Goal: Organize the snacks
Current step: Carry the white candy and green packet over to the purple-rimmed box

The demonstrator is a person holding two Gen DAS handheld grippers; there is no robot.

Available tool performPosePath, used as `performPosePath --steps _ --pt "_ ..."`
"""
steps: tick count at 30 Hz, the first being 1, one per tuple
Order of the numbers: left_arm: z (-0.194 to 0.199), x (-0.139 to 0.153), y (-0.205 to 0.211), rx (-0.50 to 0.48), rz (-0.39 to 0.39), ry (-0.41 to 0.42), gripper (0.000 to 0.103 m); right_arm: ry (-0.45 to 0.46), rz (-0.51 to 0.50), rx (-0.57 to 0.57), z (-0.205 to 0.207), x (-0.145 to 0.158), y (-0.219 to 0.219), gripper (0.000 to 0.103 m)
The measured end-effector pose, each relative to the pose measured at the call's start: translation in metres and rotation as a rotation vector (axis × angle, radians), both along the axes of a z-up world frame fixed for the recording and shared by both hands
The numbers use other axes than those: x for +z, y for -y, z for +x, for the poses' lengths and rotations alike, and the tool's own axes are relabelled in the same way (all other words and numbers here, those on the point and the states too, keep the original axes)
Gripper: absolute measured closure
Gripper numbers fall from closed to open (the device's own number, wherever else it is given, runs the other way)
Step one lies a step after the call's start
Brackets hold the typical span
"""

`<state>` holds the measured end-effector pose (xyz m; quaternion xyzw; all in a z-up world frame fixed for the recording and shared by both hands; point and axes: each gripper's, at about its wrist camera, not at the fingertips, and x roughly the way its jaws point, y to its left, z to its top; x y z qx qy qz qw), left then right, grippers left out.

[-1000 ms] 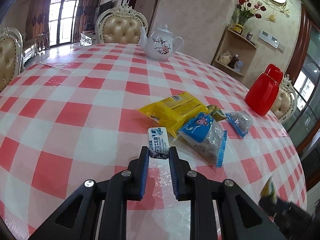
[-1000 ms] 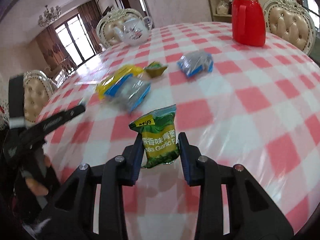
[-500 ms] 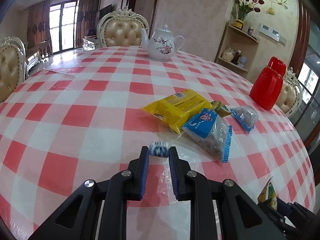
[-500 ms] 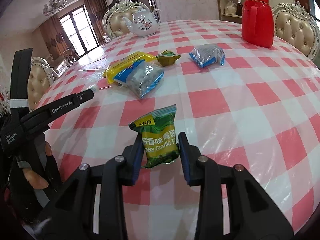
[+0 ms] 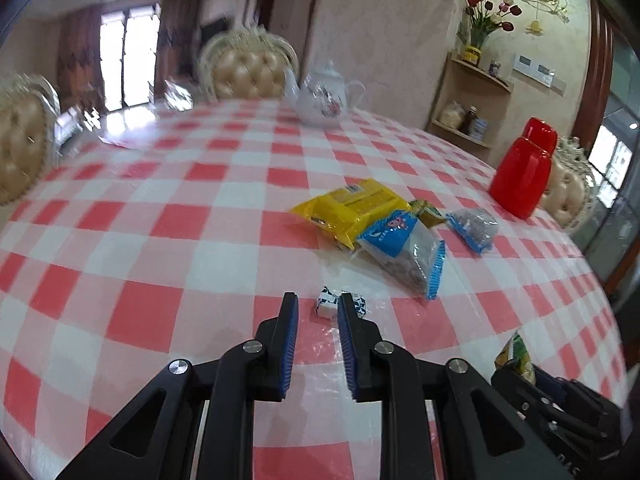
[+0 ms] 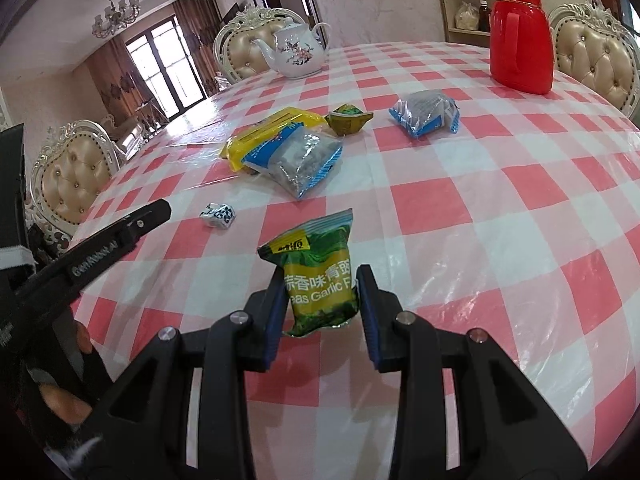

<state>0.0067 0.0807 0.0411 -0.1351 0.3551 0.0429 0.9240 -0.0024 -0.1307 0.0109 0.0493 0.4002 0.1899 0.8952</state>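
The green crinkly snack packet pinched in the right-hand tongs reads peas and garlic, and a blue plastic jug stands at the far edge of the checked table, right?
Nearly. The right wrist view shows the plastic jug is red, not blue. The green crinkly snack packet is indeed pinched in the right-hand tongs.

Each view was taken from a fisheye camera mounted behind a black two-finger gripper, looking forward and downward along its blue-padded fingers at close range to the red-and-white checked tablecloth (image 5: 160, 216). The left wrist view faced across the round table toward the white floral porcelain teapot (image 5: 322, 100) at the far edge, with the red plastic thermos jug (image 5: 520, 174) at far right. The right wrist view sat to its right, facing the same way. Both views shared the teapot (image 6: 298, 54), the jug (image 6: 520, 32), the yellow plastic snack packet (image 5: 352, 206) and the small blue-and-white wrapped candy (image 6: 219, 214).
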Motion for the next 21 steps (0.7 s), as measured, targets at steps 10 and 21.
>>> performPosePath --steps 10,21 --pt "0.024 -0.017 -0.008 -0.068 -0.042 -0.095 0.039 -0.047 0.048 -0.017 0.008 -0.004 0.008 0.065" --pt "0.057 -0.032 0.039 -0.122 0.179 -0.177 0.068 -0.059 0.071 -0.023 0.009 -0.002 0.012 0.065"
